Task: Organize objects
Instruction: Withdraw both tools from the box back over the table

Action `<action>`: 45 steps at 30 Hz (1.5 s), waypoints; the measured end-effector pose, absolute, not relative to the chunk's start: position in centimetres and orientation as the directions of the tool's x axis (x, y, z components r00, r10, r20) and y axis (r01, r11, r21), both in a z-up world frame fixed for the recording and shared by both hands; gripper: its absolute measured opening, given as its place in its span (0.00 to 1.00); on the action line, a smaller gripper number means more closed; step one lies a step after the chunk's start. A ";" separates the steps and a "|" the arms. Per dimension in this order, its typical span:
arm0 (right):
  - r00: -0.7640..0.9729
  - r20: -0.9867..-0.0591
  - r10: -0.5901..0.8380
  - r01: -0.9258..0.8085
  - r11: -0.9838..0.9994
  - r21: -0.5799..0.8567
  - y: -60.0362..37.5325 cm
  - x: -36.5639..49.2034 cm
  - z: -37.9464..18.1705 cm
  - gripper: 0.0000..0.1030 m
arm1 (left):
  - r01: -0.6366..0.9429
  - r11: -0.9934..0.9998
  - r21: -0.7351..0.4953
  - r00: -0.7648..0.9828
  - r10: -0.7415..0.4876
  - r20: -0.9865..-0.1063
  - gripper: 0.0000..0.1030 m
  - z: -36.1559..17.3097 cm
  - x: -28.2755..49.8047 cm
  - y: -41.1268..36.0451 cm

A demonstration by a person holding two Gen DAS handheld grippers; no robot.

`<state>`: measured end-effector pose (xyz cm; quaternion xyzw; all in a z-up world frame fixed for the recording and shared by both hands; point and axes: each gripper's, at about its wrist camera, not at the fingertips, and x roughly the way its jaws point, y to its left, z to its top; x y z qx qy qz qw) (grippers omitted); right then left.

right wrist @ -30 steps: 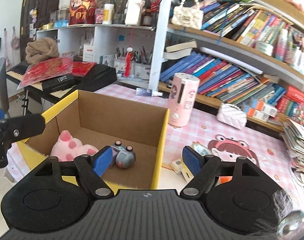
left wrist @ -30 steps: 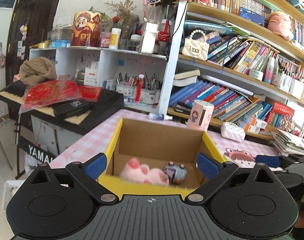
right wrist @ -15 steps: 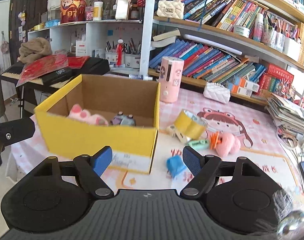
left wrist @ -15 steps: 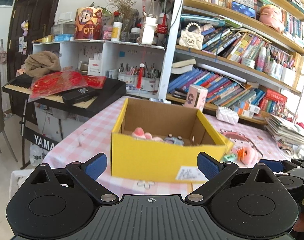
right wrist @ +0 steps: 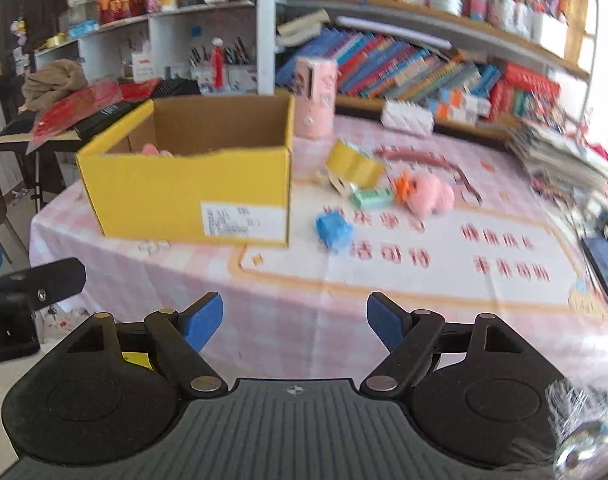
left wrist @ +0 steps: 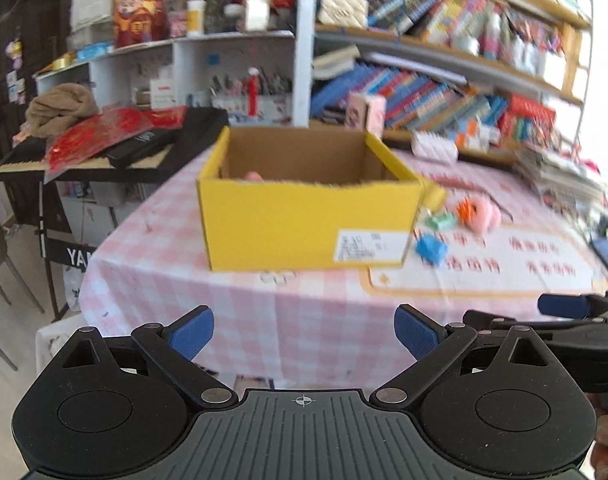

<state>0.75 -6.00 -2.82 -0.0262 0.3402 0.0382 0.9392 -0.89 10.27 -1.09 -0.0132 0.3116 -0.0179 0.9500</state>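
Box (right wrist: 184, 196), yellow, seemingly sits well beyond both grippers' open, empty fingers (right wrist: 202, 320), the right pair just widening.

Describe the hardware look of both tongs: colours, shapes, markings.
Both match. The left tongs and right tongs are matte black with two angled linkage arms, silver pivot pins, blue rectangular fingertip pads, round discs either side, and a ribbed central plate bearing a small crosshair mark. Clear plastic wrap shows at the right unit's lower corner. No cables visible.
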 end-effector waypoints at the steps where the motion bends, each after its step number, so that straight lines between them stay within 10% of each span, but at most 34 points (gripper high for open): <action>1: 0.759 -0.649 0.043 -0.077 0.997 -0.025 -6.2 0.5 -3.0 0.77 | 0.037 0.999 -0.029 0.799 -0.047 -0.599 0.96 -1.3 -0.9 10.0; 45: 0.683 -0.717 -0.142 0.162 0.986 -0.040 -14.8 2.3 -4.0 0.80 | 0.244 0.969 -0.028 0.759 -0.209 -0.616 0.96 -1.7 3.9 1.6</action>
